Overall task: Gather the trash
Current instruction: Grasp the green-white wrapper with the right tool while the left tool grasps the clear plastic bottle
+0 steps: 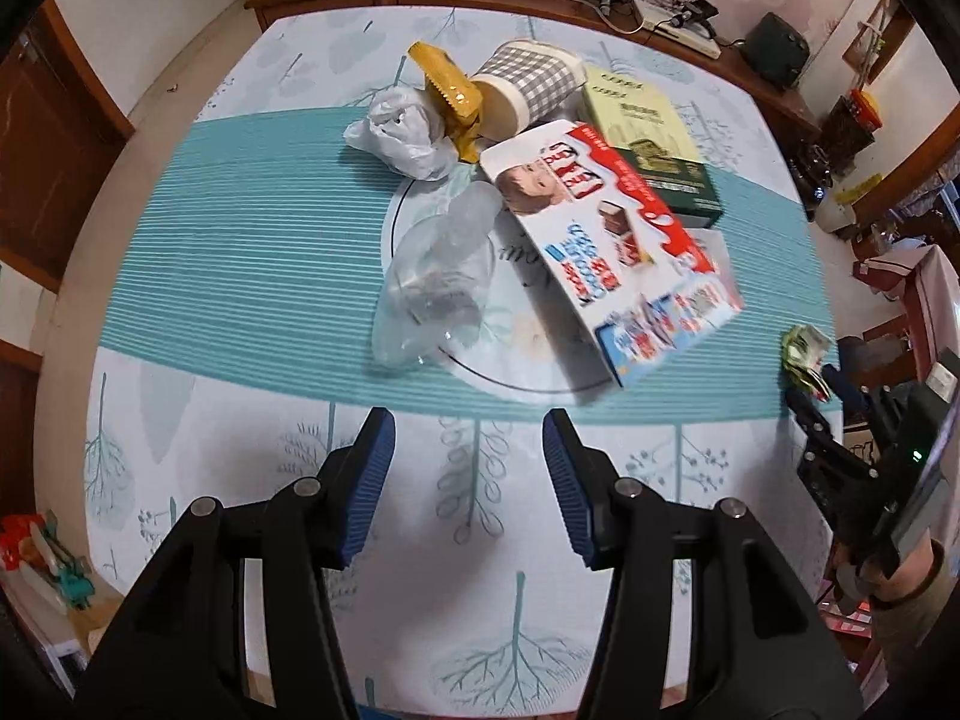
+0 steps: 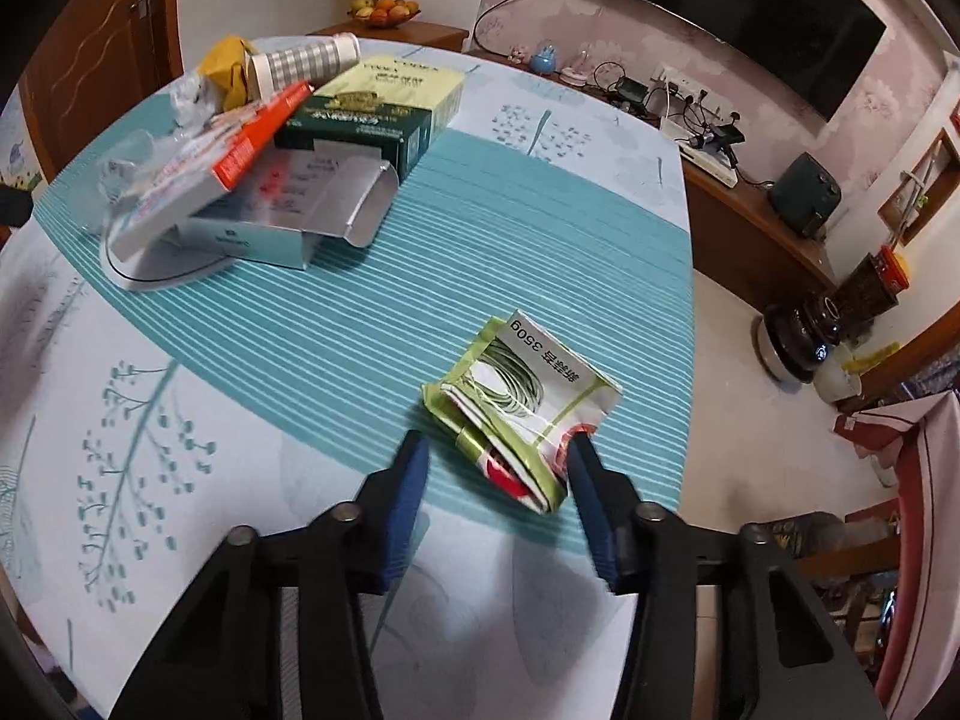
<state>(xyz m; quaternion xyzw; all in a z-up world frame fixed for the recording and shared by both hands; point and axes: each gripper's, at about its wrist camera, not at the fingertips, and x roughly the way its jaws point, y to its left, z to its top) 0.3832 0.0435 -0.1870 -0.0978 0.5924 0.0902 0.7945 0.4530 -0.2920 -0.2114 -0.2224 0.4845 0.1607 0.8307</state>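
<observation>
Near the table's (image 2: 372,324) right edge, the folded green foil wrapper (image 2: 522,414) looks light, crinkly; the right gripper (image 2: 498,468) straddles its end, not yet pinching. The left gripper (image 1: 468,444) hangs released.

Trash pile (image 1: 540,192) at table (image 1: 240,252) centre: cup (image 1: 528,90) on its side at back, crumpled bag (image 1: 402,132) left of cup, bottle (image 1: 438,276) in front of bag, flat box (image 1: 606,240) right of bottle, leaning on tea box (image 1: 648,144). Folded packet (image 2: 522,408) apart, near right table edge.
</observation>
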